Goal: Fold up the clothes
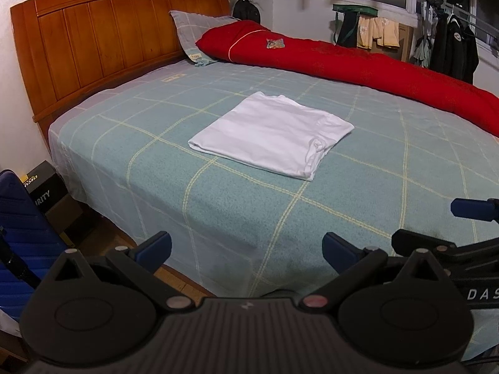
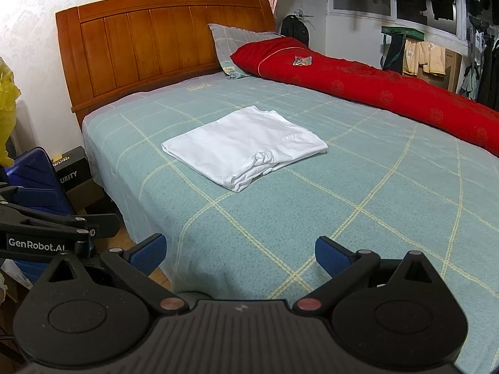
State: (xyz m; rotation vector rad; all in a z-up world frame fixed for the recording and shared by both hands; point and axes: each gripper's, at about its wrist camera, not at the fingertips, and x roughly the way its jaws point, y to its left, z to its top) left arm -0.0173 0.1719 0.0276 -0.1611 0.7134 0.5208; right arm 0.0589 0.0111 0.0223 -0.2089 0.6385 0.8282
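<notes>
In the left wrist view, the left gripper [image 1: 246,247] hovered at the near corner of the bed [image 1: 218,218], fingers spread wide and empty. One folded white cotton T-shirt [image 1: 271,134] lay ahead, well apart, its long axis running diagonally from near right to far left.

In the right wrist view, the right gripper [image 2: 240,254] was likewise wide open and empty; the shirt [image 2: 243,146] lay ahead and slightly left, neither gripper clearly nearer.
</notes>
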